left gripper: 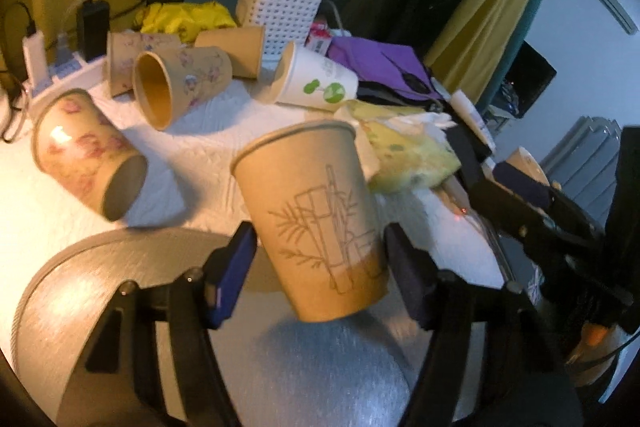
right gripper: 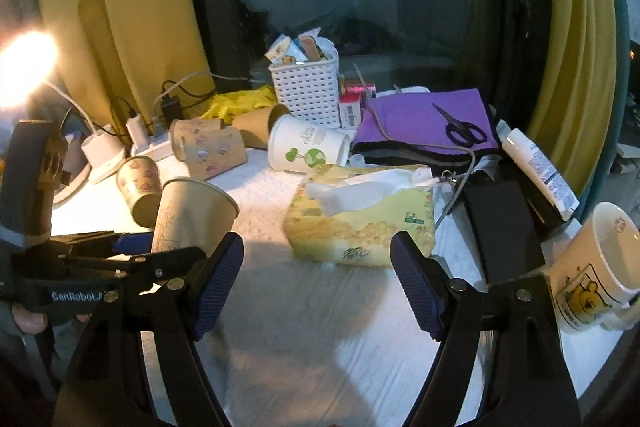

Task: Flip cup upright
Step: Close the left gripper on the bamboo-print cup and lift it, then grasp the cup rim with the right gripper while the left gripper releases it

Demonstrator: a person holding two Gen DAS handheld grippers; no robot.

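A tan paper cup with a bamboo drawing (left gripper: 316, 223) stands mouth up, tilted a little, between the fingers of my left gripper (left gripper: 320, 267). The jaws are apart and gaps show on both sides of the cup. Its base is over a grey round tray (left gripper: 120, 291). The same cup (right gripper: 188, 215) shows at the left of the right wrist view with the left gripper beside it. My right gripper (right gripper: 316, 279) is open and empty above the white table cover, near a yellow tissue pack (right gripper: 360, 219).
Several paper cups lie on their sides behind: a pink floral one (left gripper: 88, 155), a brown floral one (left gripper: 180, 87), a white one with green print (left gripper: 316, 79). A white basket (right gripper: 306, 95), purple cloth with scissors (right gripper: 460, 131), a mug (right gripper: 596, 267) and chargers surround them.
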